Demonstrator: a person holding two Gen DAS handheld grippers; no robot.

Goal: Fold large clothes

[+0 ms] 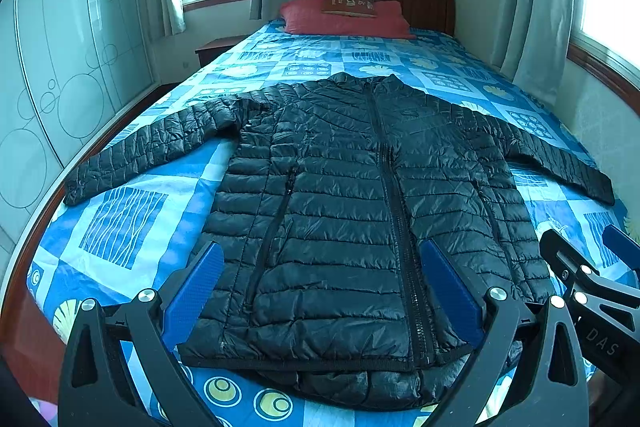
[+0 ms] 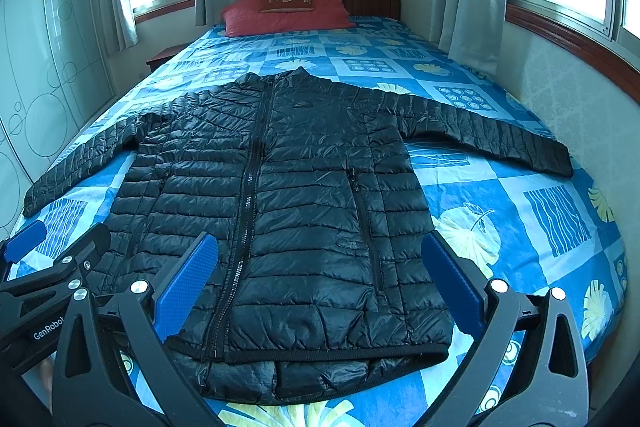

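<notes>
On bed: unfolded black jacket

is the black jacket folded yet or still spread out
Spread out: the black jacket lies flat, front up and zipped, on the bed, both sleeves stretched sideways. No fold made yet.

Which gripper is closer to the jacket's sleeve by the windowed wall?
Right. The right gripper hovers over the jacket's hem on that sleeve's side; the left gripper sits farther away.

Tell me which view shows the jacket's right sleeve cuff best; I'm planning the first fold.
The right wrist view: the right sleeve cuff lies whole on the bedspread, well inside the frame. In the left wrist view the same cuff sits near the distorted edge, just above the right gripper.
</notes>
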